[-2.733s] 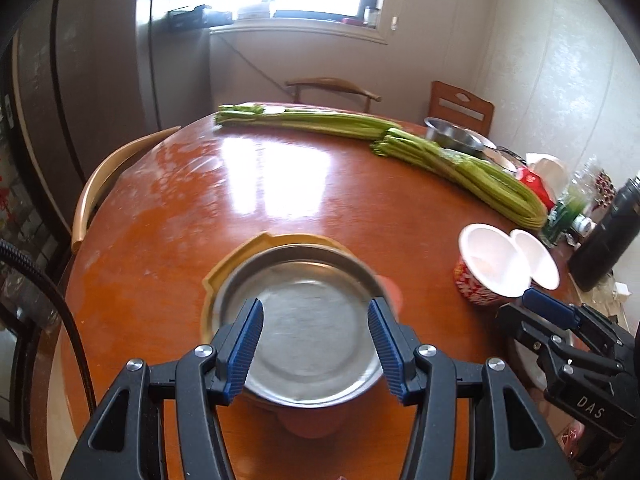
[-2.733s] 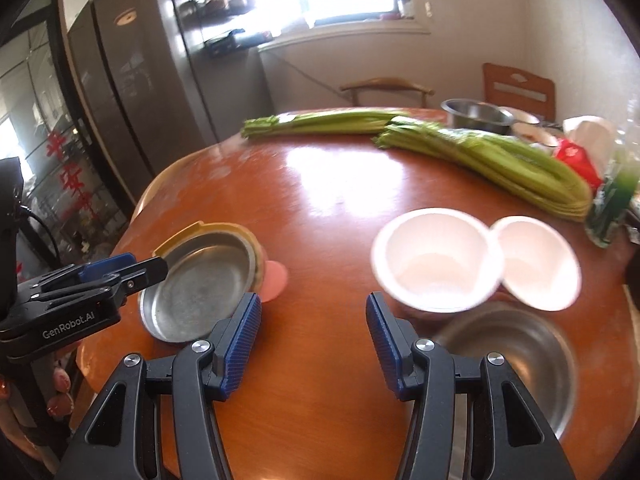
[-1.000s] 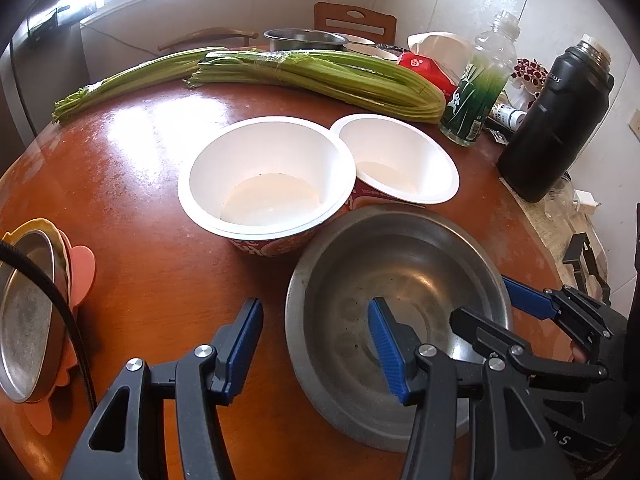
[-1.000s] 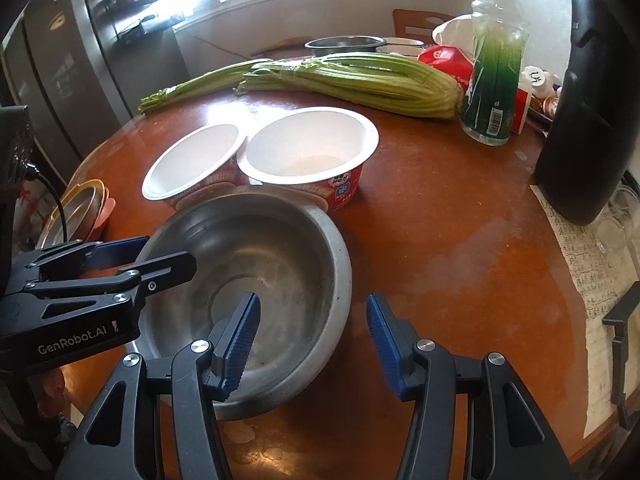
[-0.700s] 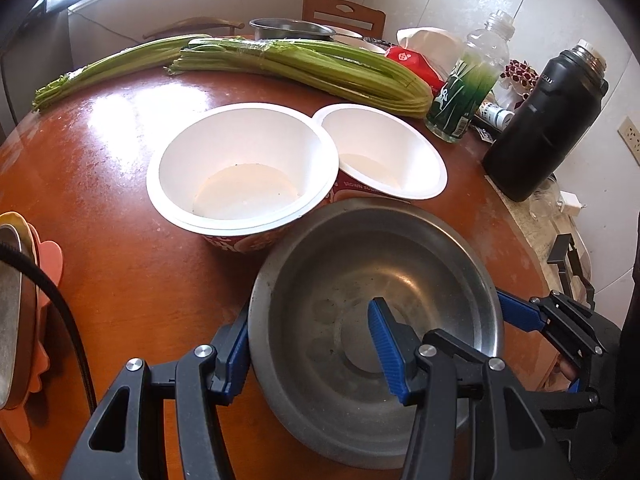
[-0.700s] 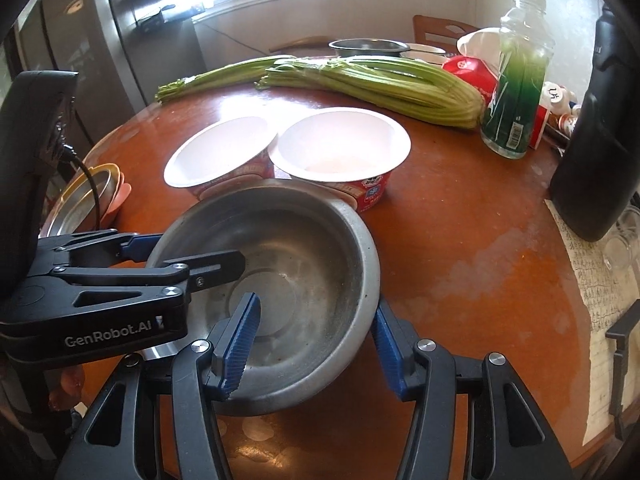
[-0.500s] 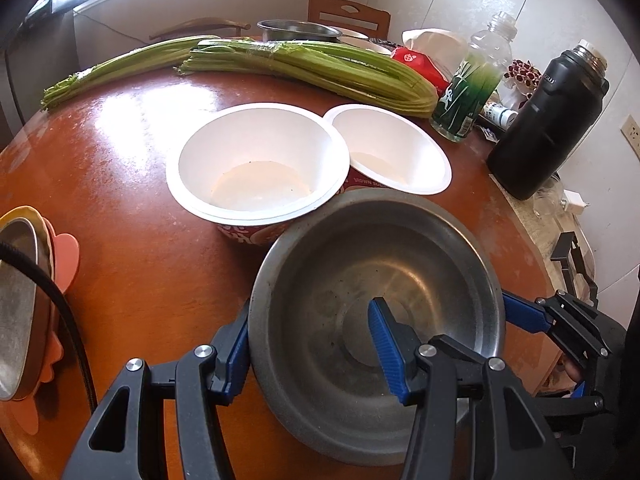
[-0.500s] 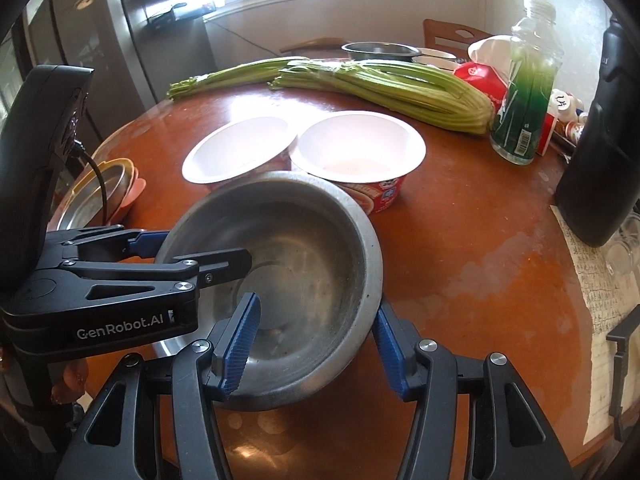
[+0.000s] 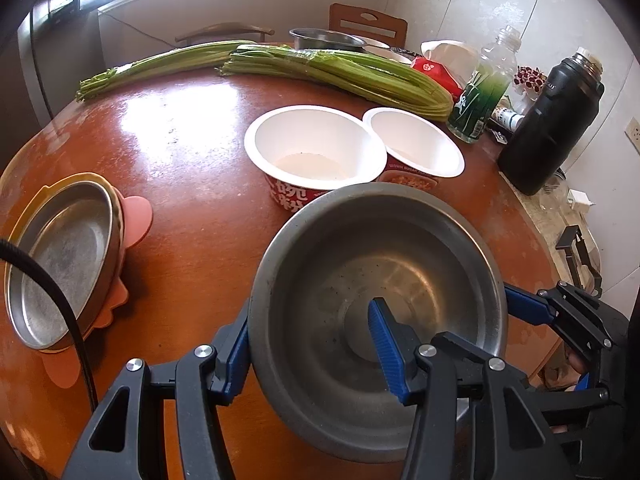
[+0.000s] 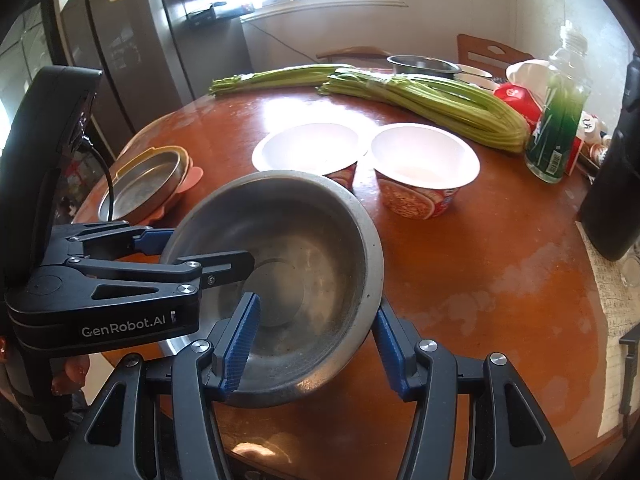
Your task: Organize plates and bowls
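Note:
A large steel bowl [image 9: 360, 280] [image 10: 304, 248] is lifted and tilted above the round wooden table [image 9: 192, 168]. My left gripper [image 9: 310, 350] straddles its left rim, one finger outside, one inside. My right gripper [image 10: 316, 340] straddles its right rim the same way. Both jaws stay wide, so I cannot tell how firmly they clamp. Two white paper bowls [image 9: 314, 148] [image 9: 414, 142] stand beyond it. A steel plate [image 9: 60, 264] lies on stacked coloured plates at the left.
Celery bunches [image 9: 340, 72] lie across the far table. A green bottle [image 9: 482, 92], a black thermos [image 9: 552, 124], a red packet and a steel pot [image 9: 326, 38] stand at the right and back. Chairs ring the table.
Both grippers went from the plate stack to the steel bowl, took its opposite rims and lifted it; it now sits higher and tilted, hiding part of the near paper bowl.

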The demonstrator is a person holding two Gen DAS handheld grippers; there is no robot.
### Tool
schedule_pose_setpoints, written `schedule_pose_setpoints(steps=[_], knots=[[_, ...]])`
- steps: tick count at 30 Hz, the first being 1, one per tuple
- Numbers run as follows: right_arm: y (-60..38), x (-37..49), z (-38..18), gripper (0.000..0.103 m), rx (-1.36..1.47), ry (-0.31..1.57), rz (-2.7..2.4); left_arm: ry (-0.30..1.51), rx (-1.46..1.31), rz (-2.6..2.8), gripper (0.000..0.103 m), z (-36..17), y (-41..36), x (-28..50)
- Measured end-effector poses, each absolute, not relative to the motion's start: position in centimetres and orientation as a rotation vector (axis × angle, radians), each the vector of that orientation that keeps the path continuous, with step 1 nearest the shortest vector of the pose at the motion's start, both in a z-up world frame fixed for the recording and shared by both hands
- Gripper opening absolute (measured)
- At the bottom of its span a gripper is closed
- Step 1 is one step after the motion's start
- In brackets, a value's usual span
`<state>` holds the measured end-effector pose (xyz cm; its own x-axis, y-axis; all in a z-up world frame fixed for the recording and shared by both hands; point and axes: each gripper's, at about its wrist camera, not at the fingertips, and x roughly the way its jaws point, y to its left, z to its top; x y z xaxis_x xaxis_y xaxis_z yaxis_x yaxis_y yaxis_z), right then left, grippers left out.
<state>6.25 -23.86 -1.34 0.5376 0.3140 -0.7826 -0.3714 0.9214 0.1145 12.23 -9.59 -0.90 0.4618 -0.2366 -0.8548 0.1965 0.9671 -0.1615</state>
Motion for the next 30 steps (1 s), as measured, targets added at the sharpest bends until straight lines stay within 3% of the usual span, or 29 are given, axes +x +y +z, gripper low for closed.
schedule_pose_setpoints(steps=[30], knots=[[-21.6, 6.8, -3.1, 0.059, -0.063, 0.981, 0.451, 1.055, -0.022, -0.211, 0.054, -2.2, -7.3, 11.5]])
